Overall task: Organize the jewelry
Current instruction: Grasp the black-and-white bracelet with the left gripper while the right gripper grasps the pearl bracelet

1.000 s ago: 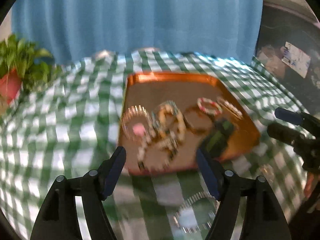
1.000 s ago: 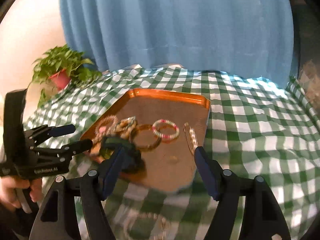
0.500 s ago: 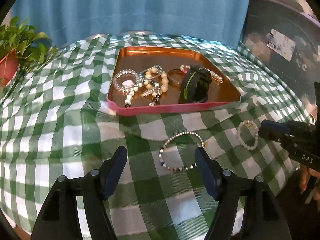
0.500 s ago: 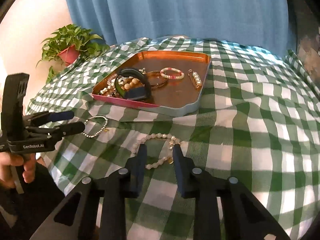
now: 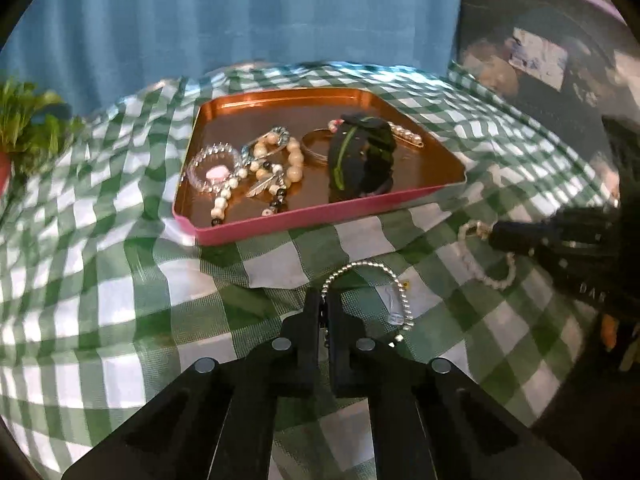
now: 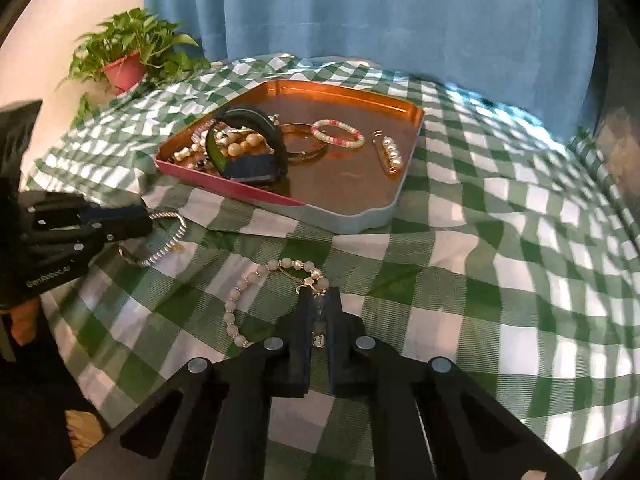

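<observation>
- Your bench, draped in green-checked cloth, carries everything.
- The copper tray sits beyond both bracelets, holding a black watch, beaded bracelets and a pearl pin.
- Your left hand-held gripper is clamped on the silver bead bracelet lying on the cloth before the tray.
- Your right hand-held gripper is clamped on the pale bead bracelet by its clasp end.

Desk draped in green-and-white checked cloth. Blue curtain directly behind desk. Potted plant at desk's far-left edge, against pale wall.
</observation>
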Available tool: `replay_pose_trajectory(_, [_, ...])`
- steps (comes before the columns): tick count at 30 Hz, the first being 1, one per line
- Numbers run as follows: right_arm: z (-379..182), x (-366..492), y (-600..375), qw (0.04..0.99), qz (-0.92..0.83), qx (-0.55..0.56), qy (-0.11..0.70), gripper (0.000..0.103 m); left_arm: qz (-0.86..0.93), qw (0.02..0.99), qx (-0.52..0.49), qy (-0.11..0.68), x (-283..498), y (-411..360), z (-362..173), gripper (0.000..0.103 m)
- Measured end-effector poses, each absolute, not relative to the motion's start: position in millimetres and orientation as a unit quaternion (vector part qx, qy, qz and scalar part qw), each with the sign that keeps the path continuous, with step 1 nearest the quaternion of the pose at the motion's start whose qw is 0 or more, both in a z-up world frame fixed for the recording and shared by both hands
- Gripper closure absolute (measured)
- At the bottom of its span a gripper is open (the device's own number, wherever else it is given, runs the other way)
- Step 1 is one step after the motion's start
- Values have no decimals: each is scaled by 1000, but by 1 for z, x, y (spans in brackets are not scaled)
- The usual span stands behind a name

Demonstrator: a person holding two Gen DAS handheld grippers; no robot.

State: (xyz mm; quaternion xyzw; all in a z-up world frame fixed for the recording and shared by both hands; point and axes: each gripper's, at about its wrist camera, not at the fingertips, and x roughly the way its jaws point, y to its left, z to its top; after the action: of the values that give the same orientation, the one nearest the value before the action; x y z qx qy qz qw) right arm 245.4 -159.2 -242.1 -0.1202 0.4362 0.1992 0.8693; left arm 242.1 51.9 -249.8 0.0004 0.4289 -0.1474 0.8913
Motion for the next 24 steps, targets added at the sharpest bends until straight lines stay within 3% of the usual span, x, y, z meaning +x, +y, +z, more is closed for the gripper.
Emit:
replay_pose_trajectory(5, [-228,233,-146,869,248,-108,416,98,-151,878,-73,449,241,69,-250,100])
replay_pose_trajectory(13, [-217,199,-126,862,286,-118,402,98,-174,882,-119,421,202,83,-227,100])
replay_pose_trajectory(24, [-227,223,-139,868,239,-120,419,98,-148,883,-38,443,204,75,-245,99])
